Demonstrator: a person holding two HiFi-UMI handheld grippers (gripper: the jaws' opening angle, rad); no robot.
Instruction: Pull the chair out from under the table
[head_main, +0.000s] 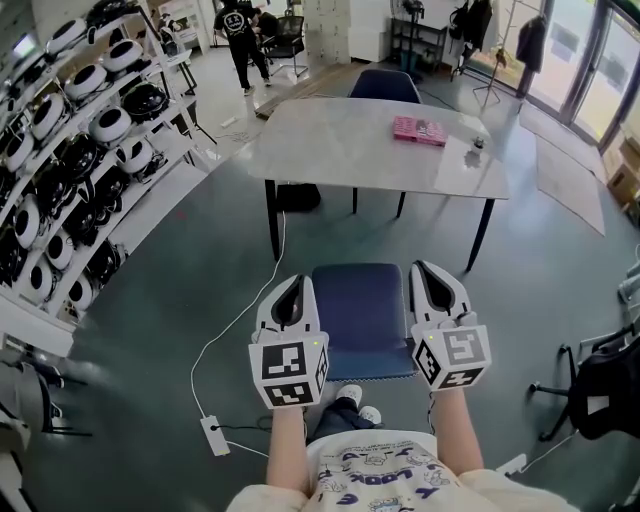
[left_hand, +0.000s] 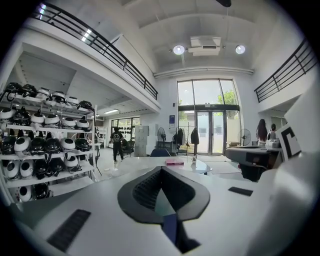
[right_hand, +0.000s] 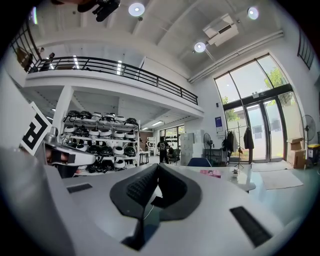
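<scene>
The chair (head_main: 358, 312), with a dark blue seat and back, stands on the floor on my side of the grey table (head_main: 330, 150), outside its edge. My left gripper (head_main: 291, 287) hangs at the chair's left side, jaws shut with nothing between them. On the chair's right side my right gripper (head_main: 428, 272) is shut as well and holds nothing. In the left gripper view the left gripper (left_hand: 161, 170) points over the table top, and a strip of the blue chair (left_hand: 170, 228) shows under the jaws. The right gripper (right_hand: 156, 167) points the same way. Whether either touches the chair I cannot tell.
A pink box (head_main: 419, 130) and a small dark object (head_main: 476, 151) lie on the table; a second blue chair (head_main: 384, 85) stands behind it. Shelves of helmets (head_main: 70, 150) line the left. A power strip (head_main: 215, 435) with cable lies left, a black chair (head_main: 597, 390) right. A person (head_main: 238, 40) stands far back.
</scene>
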